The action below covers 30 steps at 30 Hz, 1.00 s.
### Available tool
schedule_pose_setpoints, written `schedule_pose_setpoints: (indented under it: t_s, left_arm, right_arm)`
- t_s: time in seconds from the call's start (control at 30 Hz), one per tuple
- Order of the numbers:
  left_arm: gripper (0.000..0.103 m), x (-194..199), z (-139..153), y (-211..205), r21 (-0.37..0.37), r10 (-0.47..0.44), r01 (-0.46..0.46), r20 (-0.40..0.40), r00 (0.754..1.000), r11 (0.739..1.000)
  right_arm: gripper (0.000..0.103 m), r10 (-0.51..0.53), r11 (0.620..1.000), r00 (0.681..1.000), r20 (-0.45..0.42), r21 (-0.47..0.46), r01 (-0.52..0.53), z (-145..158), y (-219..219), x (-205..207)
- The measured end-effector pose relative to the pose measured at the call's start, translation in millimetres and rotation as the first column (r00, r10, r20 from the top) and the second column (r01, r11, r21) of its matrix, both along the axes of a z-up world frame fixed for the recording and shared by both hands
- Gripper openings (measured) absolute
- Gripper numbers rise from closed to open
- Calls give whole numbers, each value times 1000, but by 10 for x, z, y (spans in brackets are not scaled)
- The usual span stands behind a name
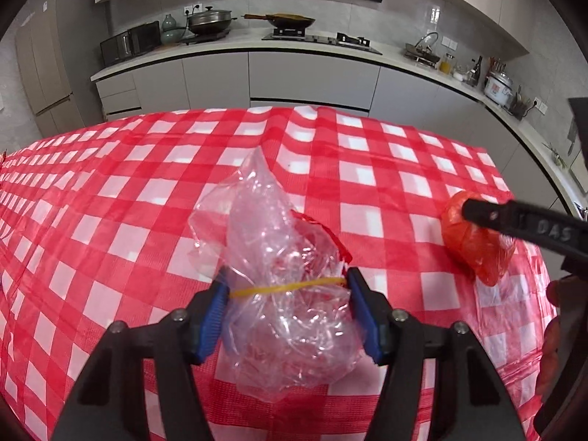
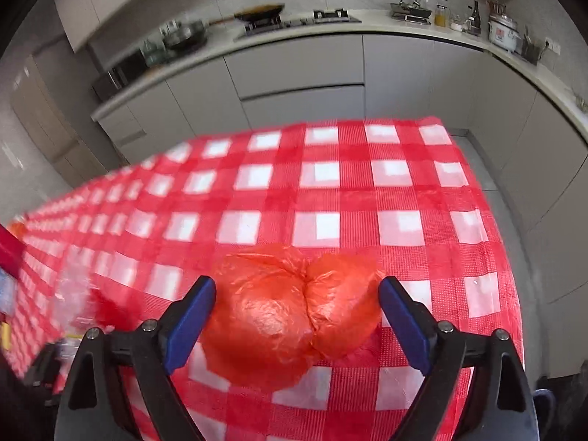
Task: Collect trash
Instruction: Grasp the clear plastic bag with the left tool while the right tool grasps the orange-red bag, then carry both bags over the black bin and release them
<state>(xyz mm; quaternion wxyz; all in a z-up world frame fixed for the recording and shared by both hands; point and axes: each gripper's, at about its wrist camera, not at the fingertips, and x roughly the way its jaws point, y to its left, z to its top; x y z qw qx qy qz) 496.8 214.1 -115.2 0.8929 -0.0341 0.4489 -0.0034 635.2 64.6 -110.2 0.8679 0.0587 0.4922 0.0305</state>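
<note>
A crumpled clear plastic bag (image 1: 283,268) tied with a yellow rubber band lies on the red-and-white checked tablecloth (image 1: 147,191). My left gripper (image 1: 286,286) has its blue pads on either side of the bag at the band, touching it. A crumpled orange-red plastic bag (image 2: 290,308) lies near the table's right end. My right gripper (image 2: 297,294) is open around it, its pads just clear of the bag's sides. The orange-red bag also shows in the left wrist view (image 1: 474,242) with a right gripper finger (image 1: 514,220) over it.
The table's far edge (image 2: 330,125) and right edge (image 2: 488,202) drop to the floor. A kitchen counter (image 1: 257,46) with pots, a stove and a rice cooker (image 1: 498,86) runs behind. A blurred red object (image 2: 11,250) is at the far left.
</note>
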Motion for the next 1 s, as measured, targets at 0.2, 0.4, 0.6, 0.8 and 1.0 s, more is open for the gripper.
schedule_pose_setpoints:
  t_s: [0.2,0.4,0.6,0.8,1.0]
  left_arm:
    - [63,3,-11,3,-4,9,-9,-4,1000,1000]
    - [63,-39,-6,-71,1,12,-12,-3,1000,1000]
    - [63,-108,26,-118,10,11,-12,7,1000,1000]
    - [63,-201,109,-169,30,0,-1,39,999,1000]
    - [63,-354,198,-203,39,-10,8,66,998,999]
  right_arm:
    - [92,36,999,999,-13,-25,-37,-72,42,-58]
    - [92,101,991,994,-43,-83,-105,-206,208,-204]
    - [41,163,982,987,-8,-94,-163,-104,226,-392]
    - [34,196,977,980,41,-100,-191,68,152,-589]
    - [33,245,966,964,99,-109,-234,228,90,-879]
